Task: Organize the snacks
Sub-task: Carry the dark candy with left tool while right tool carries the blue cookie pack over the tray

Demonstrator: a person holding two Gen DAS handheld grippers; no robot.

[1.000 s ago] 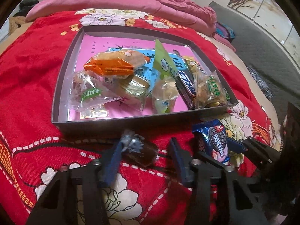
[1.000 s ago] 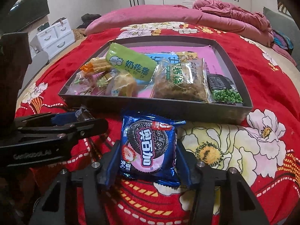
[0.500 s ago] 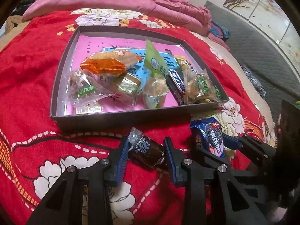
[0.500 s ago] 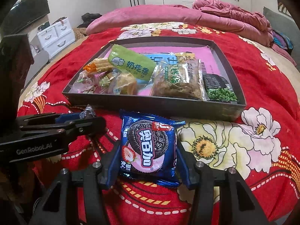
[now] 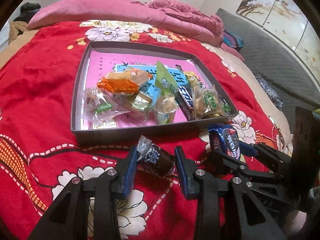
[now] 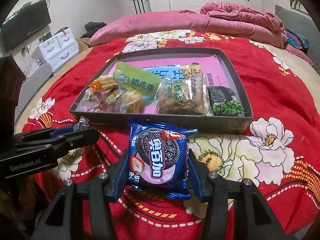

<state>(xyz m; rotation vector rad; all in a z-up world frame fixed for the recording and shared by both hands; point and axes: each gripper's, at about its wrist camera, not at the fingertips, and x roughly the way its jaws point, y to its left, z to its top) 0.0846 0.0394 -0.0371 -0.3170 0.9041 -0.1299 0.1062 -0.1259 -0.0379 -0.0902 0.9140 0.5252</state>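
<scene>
1. Step, as judged: both snacks are gripped and are carried toward the grey tray [image 5: 124, 135]. Both are in front of its near wall, not yet over it.
2. Left gripper [image 5: 156, 160]: jaws narrowed onto the brown wrapped snack [image 5: 157, 161], pads touching both sides. It sits tilted, its crimped foil end toward the tray.
3. Right gripper [image 6: 158, 166]: jaws closed on the blue cookie pack [image 6: 159, 156], clamped at its side edges, face up and roughly flat.
4. Whether either snack clears the red floral blanket [image 6: 280, 92] is hard to tell. The cookie pack looks lifted.
5. Next move likely calls for lifting over the near wall, then releasing into bare floor. Open pink lining [image 5: 100, 68] shows at the far left of the tray, so that spot suits the brown snack.
6. The near half of the tray is crowded: green packet [image 6: 136, 80], clear pack of brown floss cake [image 6: 182, 98], dark pea bag [image 6: 226, 101].
7. Materials: wrappers are thin crinkly film, slippery and easily crushed. The tray is rigid, low-walled and square. The blanket is soft plush, so the tray may rock if bumped.
</scene>
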